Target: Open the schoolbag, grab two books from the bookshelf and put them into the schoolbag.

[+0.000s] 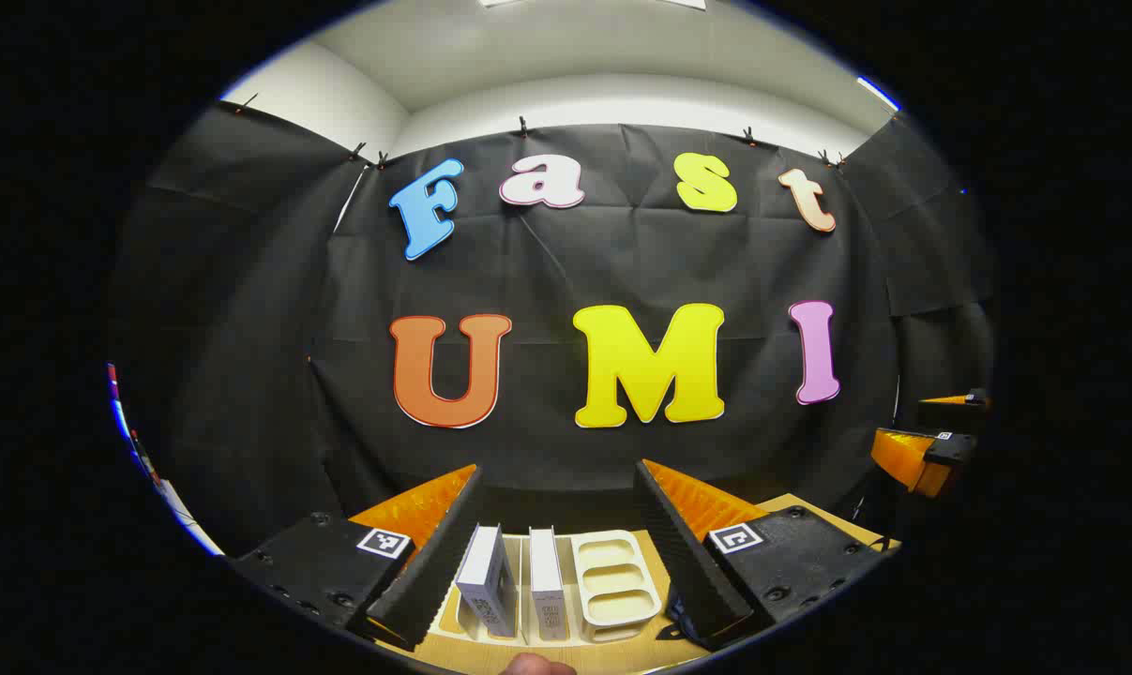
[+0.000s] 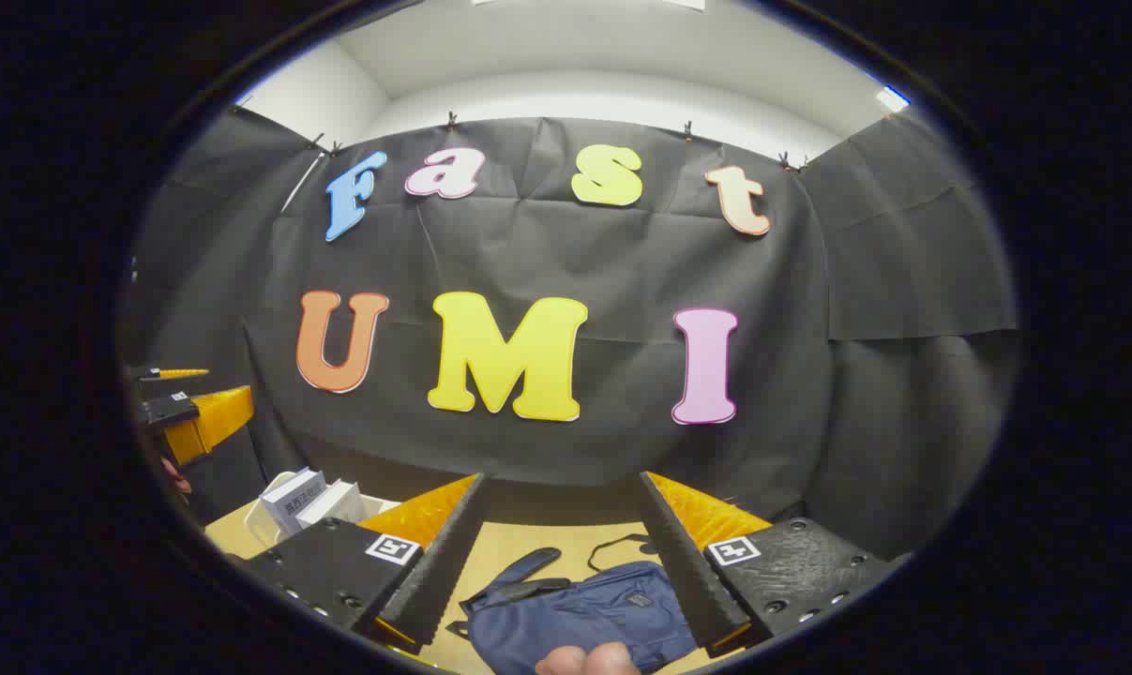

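Below, schoolbag (image 2: 580,614) between right hand-held gripper (image 2: 561,562) fingers

wooden table (image 2: 547,544), blue schoolbag (image 2: 575,614), white bookshelf (image 1: 612,581)

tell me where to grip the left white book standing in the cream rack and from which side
Grip the left white book by its top edge, coming down from above with one finger on each cover. It stands upright in the cream slotted rack, its lower part sunk in the slot, and the second white book stands close beside it. The left gripper hangs open in front of it.
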Motion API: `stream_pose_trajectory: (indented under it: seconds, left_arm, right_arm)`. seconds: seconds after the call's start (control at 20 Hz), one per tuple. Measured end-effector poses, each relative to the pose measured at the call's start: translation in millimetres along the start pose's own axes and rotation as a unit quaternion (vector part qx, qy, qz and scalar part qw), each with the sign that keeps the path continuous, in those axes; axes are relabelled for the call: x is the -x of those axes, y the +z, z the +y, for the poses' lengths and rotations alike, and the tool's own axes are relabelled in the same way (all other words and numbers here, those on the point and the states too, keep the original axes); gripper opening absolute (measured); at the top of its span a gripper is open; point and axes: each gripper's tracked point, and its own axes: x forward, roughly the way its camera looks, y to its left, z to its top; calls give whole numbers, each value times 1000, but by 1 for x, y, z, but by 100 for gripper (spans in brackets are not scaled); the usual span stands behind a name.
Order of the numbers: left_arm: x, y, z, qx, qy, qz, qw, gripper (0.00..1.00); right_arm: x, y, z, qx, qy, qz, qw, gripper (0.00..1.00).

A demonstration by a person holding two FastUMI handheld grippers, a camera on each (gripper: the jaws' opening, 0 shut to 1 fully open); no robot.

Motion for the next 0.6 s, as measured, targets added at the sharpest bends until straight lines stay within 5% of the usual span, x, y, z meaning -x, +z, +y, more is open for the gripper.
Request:
stream_pose_trajectory:
  seconds: [0.6]
  left_arm:
    - [-2, -1, 1, 4, 3, 8, 1000, 99]
  right_arm:
    - [-3, -4, -4, 6, -3, 6, 1000, 98]
